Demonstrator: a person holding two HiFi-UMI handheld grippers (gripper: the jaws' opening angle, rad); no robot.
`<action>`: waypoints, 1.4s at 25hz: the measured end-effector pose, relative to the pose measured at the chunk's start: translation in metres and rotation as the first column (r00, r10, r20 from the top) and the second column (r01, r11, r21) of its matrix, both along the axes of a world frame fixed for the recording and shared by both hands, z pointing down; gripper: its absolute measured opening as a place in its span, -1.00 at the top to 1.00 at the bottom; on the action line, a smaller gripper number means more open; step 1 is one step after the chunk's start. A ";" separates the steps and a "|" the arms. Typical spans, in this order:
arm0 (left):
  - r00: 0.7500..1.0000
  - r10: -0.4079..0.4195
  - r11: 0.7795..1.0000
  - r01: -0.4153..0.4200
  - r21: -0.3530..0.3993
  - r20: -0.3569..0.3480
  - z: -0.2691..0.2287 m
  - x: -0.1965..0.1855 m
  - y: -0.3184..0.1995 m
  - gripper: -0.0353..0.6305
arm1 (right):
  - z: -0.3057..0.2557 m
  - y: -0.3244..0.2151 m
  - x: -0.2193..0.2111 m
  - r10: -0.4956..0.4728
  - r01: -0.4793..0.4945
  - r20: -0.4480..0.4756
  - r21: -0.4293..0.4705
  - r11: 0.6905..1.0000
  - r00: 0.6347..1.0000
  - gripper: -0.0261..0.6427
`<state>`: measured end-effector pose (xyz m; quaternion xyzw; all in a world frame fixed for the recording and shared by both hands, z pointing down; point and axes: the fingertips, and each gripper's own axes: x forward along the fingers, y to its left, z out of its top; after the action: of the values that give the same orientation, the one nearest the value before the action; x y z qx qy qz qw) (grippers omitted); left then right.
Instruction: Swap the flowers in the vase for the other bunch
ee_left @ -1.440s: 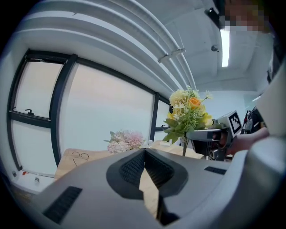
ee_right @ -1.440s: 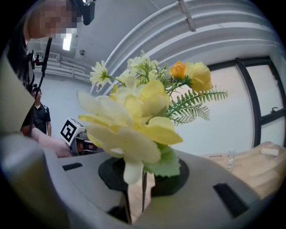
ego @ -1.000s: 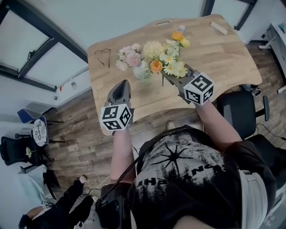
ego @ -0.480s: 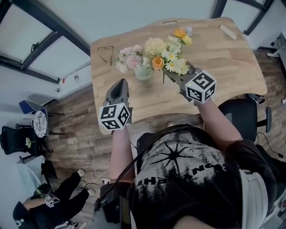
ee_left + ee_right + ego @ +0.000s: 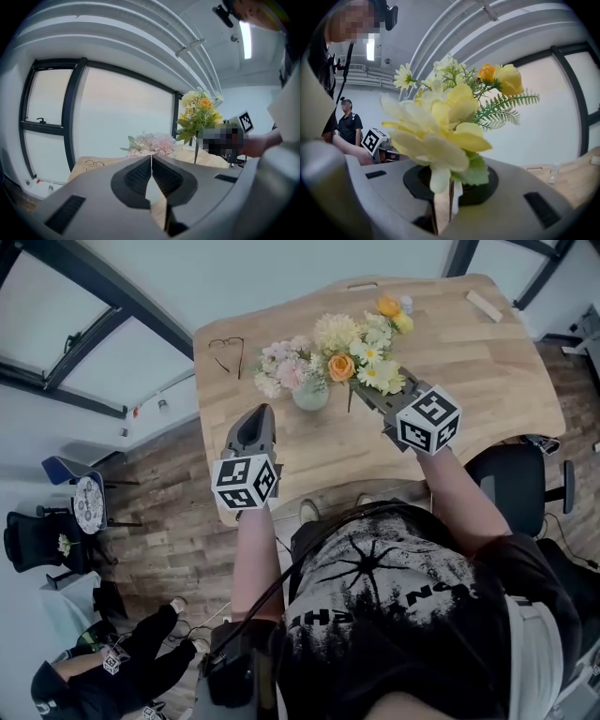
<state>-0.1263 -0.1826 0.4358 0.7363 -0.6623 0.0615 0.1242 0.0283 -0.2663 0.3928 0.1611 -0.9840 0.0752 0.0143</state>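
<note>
A small pale vase (image 5: pixel 310 397) stands mid-table and holds a pink bunch (image 5: pixel 284 368). My right gripper (image 5: pixel 373 393) is shut on the stems of a yellow and orange bunch (image 5: pixel 367 341), held just right of the vase with its blooms touching the pink ones. In the right gripper view the yellow bunch (image 5: pixel 440 124) fills the picture above the jaws of the right gripper (image 5: pixel 449 190). My left gripper (image 5: pixel 257 416) hovers near the table's front edge, left of the vase, shut and empty. In its own view the left gripper (image 5: pixel 151 161) points at the pink bunch (image 5: pixel 151 143) and the yellow bunch (image 5: pixel 199 112).
The wooden table (image 5: pixel 469 371) carries a pair of glasses (image 5: pixel 228 351) at the back left, a small bottle (image 5: pixel 405 304) and a wooden block (image 5: pixel 485 306) at the back right. A black chair (image 5: pixel 511 479) stands to the right. Another person (image 5: pixel 122 667) crouches at the lower left.
Both grippers have drifted a little across the table. The yellow bunch stays gripped next to the vase, and the left gripper stays shut.
</note>
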 end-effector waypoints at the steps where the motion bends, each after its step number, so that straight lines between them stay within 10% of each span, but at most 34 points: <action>1: 1.000 0.012 1.000 -0.012 -0.005 0.002 0.002 -0.001 -0.001 0.85 | 0.000 -0.001 0.000 0.011 -0.011 0.001 -0.001 1.000 1.000 0.72; 8: 0.996 0.094 0.995 -0.094 -0.025 -0.001 0.006 -0.015 -0.012 0.82 | 0.002 -0.009 -0.007 0.094 -0.094 -0.004 -0.013 0.995 0.996 0.72; 22: 0.964 0.266 0.964 -0.266 -0.020 -0.008 0.016 -0.010 -0.031 -0.03 | 0.007 -0.013 -0.007 0.224 -0.224 -0.027 -0.023 0.974 0.974 0.72; 35: 0.918 0.392 0.918 -0.394 -0.035 -0.057 0.030 -0.005 -0.059 -0.11 | 0.017 -0.019 -0.003 0.315 -0.318 -0.059 -0.047 0.947 0.947 0.72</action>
<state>-0.1315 -0.2414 0.4657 0.8526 -0.4962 0.0821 0.1422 0.0249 -0.2855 0.4095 0.3182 -0.9422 0.0999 0.0317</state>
